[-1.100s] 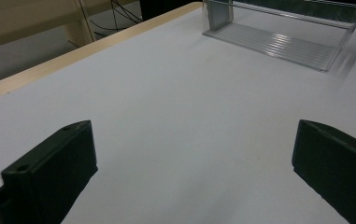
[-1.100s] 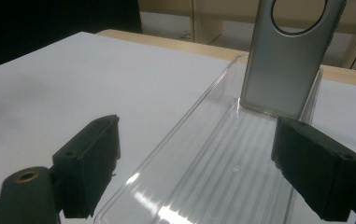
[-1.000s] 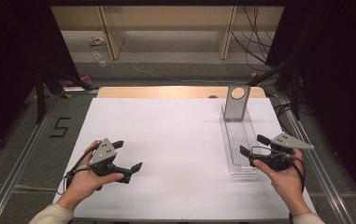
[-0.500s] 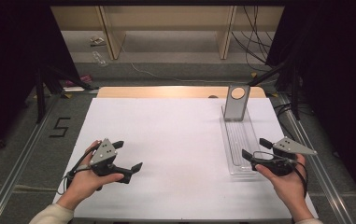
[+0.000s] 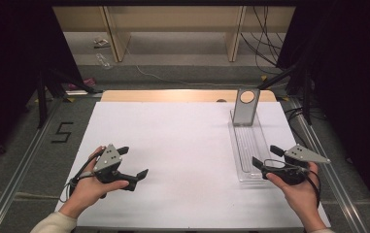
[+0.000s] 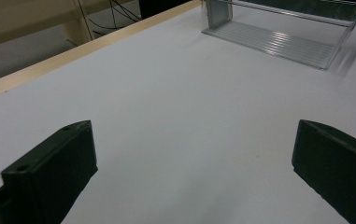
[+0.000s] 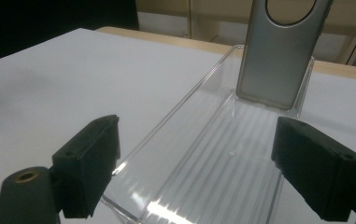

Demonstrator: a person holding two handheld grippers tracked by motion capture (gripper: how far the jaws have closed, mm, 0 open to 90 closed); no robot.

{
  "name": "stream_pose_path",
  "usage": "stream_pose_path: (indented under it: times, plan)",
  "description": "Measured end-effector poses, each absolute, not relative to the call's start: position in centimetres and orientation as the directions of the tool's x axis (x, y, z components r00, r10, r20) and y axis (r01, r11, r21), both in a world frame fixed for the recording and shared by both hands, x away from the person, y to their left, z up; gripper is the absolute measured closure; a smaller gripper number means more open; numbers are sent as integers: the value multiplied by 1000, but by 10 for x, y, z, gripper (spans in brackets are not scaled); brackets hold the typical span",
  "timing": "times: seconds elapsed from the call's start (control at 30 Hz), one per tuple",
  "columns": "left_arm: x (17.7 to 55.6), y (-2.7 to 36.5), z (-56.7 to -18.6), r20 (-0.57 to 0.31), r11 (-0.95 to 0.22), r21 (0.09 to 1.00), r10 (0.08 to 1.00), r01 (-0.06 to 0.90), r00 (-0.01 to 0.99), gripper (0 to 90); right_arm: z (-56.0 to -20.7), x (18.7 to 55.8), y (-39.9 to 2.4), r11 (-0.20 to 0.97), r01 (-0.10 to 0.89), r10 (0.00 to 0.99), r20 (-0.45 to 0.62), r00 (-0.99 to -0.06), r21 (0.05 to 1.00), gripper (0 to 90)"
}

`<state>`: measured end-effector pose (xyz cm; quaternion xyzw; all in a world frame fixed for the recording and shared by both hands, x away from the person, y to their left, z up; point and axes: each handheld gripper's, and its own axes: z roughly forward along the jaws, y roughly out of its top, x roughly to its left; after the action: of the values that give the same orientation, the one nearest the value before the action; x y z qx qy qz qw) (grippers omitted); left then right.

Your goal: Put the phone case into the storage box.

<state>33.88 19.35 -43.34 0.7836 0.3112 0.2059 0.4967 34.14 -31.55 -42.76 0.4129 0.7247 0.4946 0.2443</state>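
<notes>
A person at a white counter (image 5: 182,145) holds a claw in each hand. The right claw (image 5: 270,158) sits w/ jaws spread wide and empty at the near end of a clear plastic tray (image 5: 248,145); in the right gripper view the jaws straddle that near rim. The tray (image 7: 213,158) lies lengthwise along the counter's right side, ribbed floor bare. A grey phone-shaped case (image 5: 246,106) w/ a round cutout stands upright at its far end, seemingly leaning on the end wall. The left claw (image 5: 134,162), also wide open and holding nothing, rests well apart over bare counter on the left.

The tray looks light, stiff and slick, prob. brittle at its thin walls; a pinch across the near rim or one long wall seems the safest hold, and it may skid on the smooth sheet. The case looks rigid and light, best taken by its long edges.

Beyond the counter: a wooden edge strip (image 5: 187,95), grey floor, loose cables (image 5: 265,43), pale shelving, dark curtains either side.
</notes>
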Motion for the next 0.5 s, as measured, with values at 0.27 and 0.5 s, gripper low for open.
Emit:
stream_pose_path:
  times: [0.27, 0.5]
  plan:
    - [339, 194, -434, 14, -313, 906, 693, 283, 721, 0, -428, 341, -314, 174, 349, 838, 47, -543, 921, 164]
    - [339, 193, -434, 14, -315, 906, 691, 283, 723, 0, -428, 340, -314, 172, 346, 839, 47, -542, 922, 164]
